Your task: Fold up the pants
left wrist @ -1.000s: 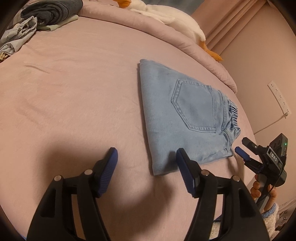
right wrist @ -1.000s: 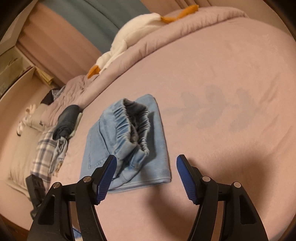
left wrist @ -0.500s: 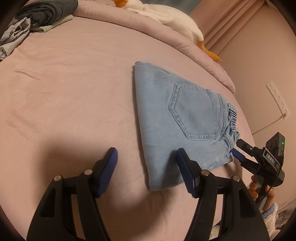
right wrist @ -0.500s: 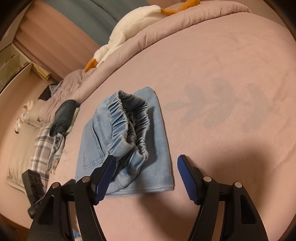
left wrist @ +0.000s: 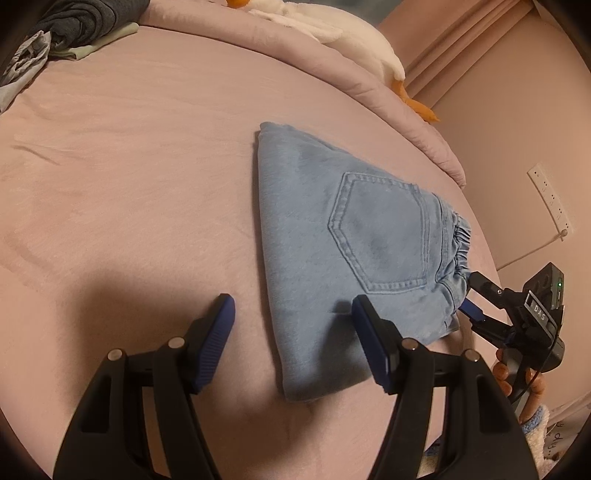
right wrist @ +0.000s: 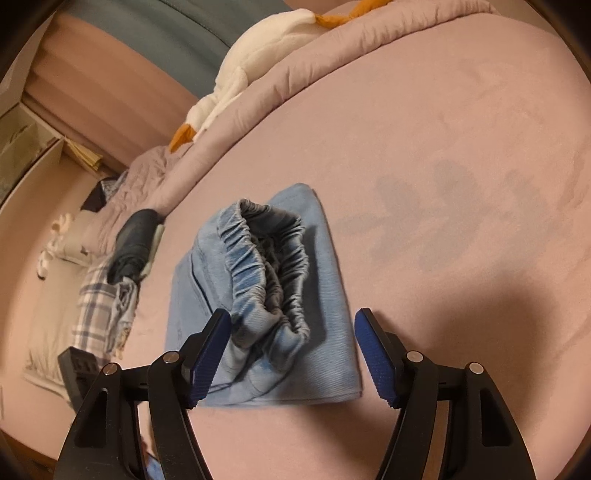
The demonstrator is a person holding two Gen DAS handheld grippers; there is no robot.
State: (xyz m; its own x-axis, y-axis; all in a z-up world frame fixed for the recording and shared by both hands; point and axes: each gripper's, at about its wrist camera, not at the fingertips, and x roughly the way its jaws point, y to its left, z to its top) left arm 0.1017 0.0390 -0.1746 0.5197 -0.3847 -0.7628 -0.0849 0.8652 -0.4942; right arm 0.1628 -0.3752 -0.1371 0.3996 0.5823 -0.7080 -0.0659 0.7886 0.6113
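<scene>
A pink bed [left wrist: 129, 184] fills both views, its rolled quilt [right wrist: 369, 48] running along the far edge with a white plush goose [left wrist: 343, 33] lying on it. A heap of dark and plaid clothes [right wrist: 118, 273] sits on the bed well apart from the work. The pants [left wrist: 351, 251], light blue denim, lie folded into a compact packet flat on the bed, back pocket up in the left wrist view and the gathered elastic waistband [right wrist: 269, 266] bulging open on top in the right wrist view. The left gripper [left wrist: 291, 332] hangs over the packet's near corner, its jaws apart and nothing pinched. The right gripper [right wrist: 291, 354] straddles the waistband end, jaws likewise spread, the pads not pressing on the cloth.
</scene>
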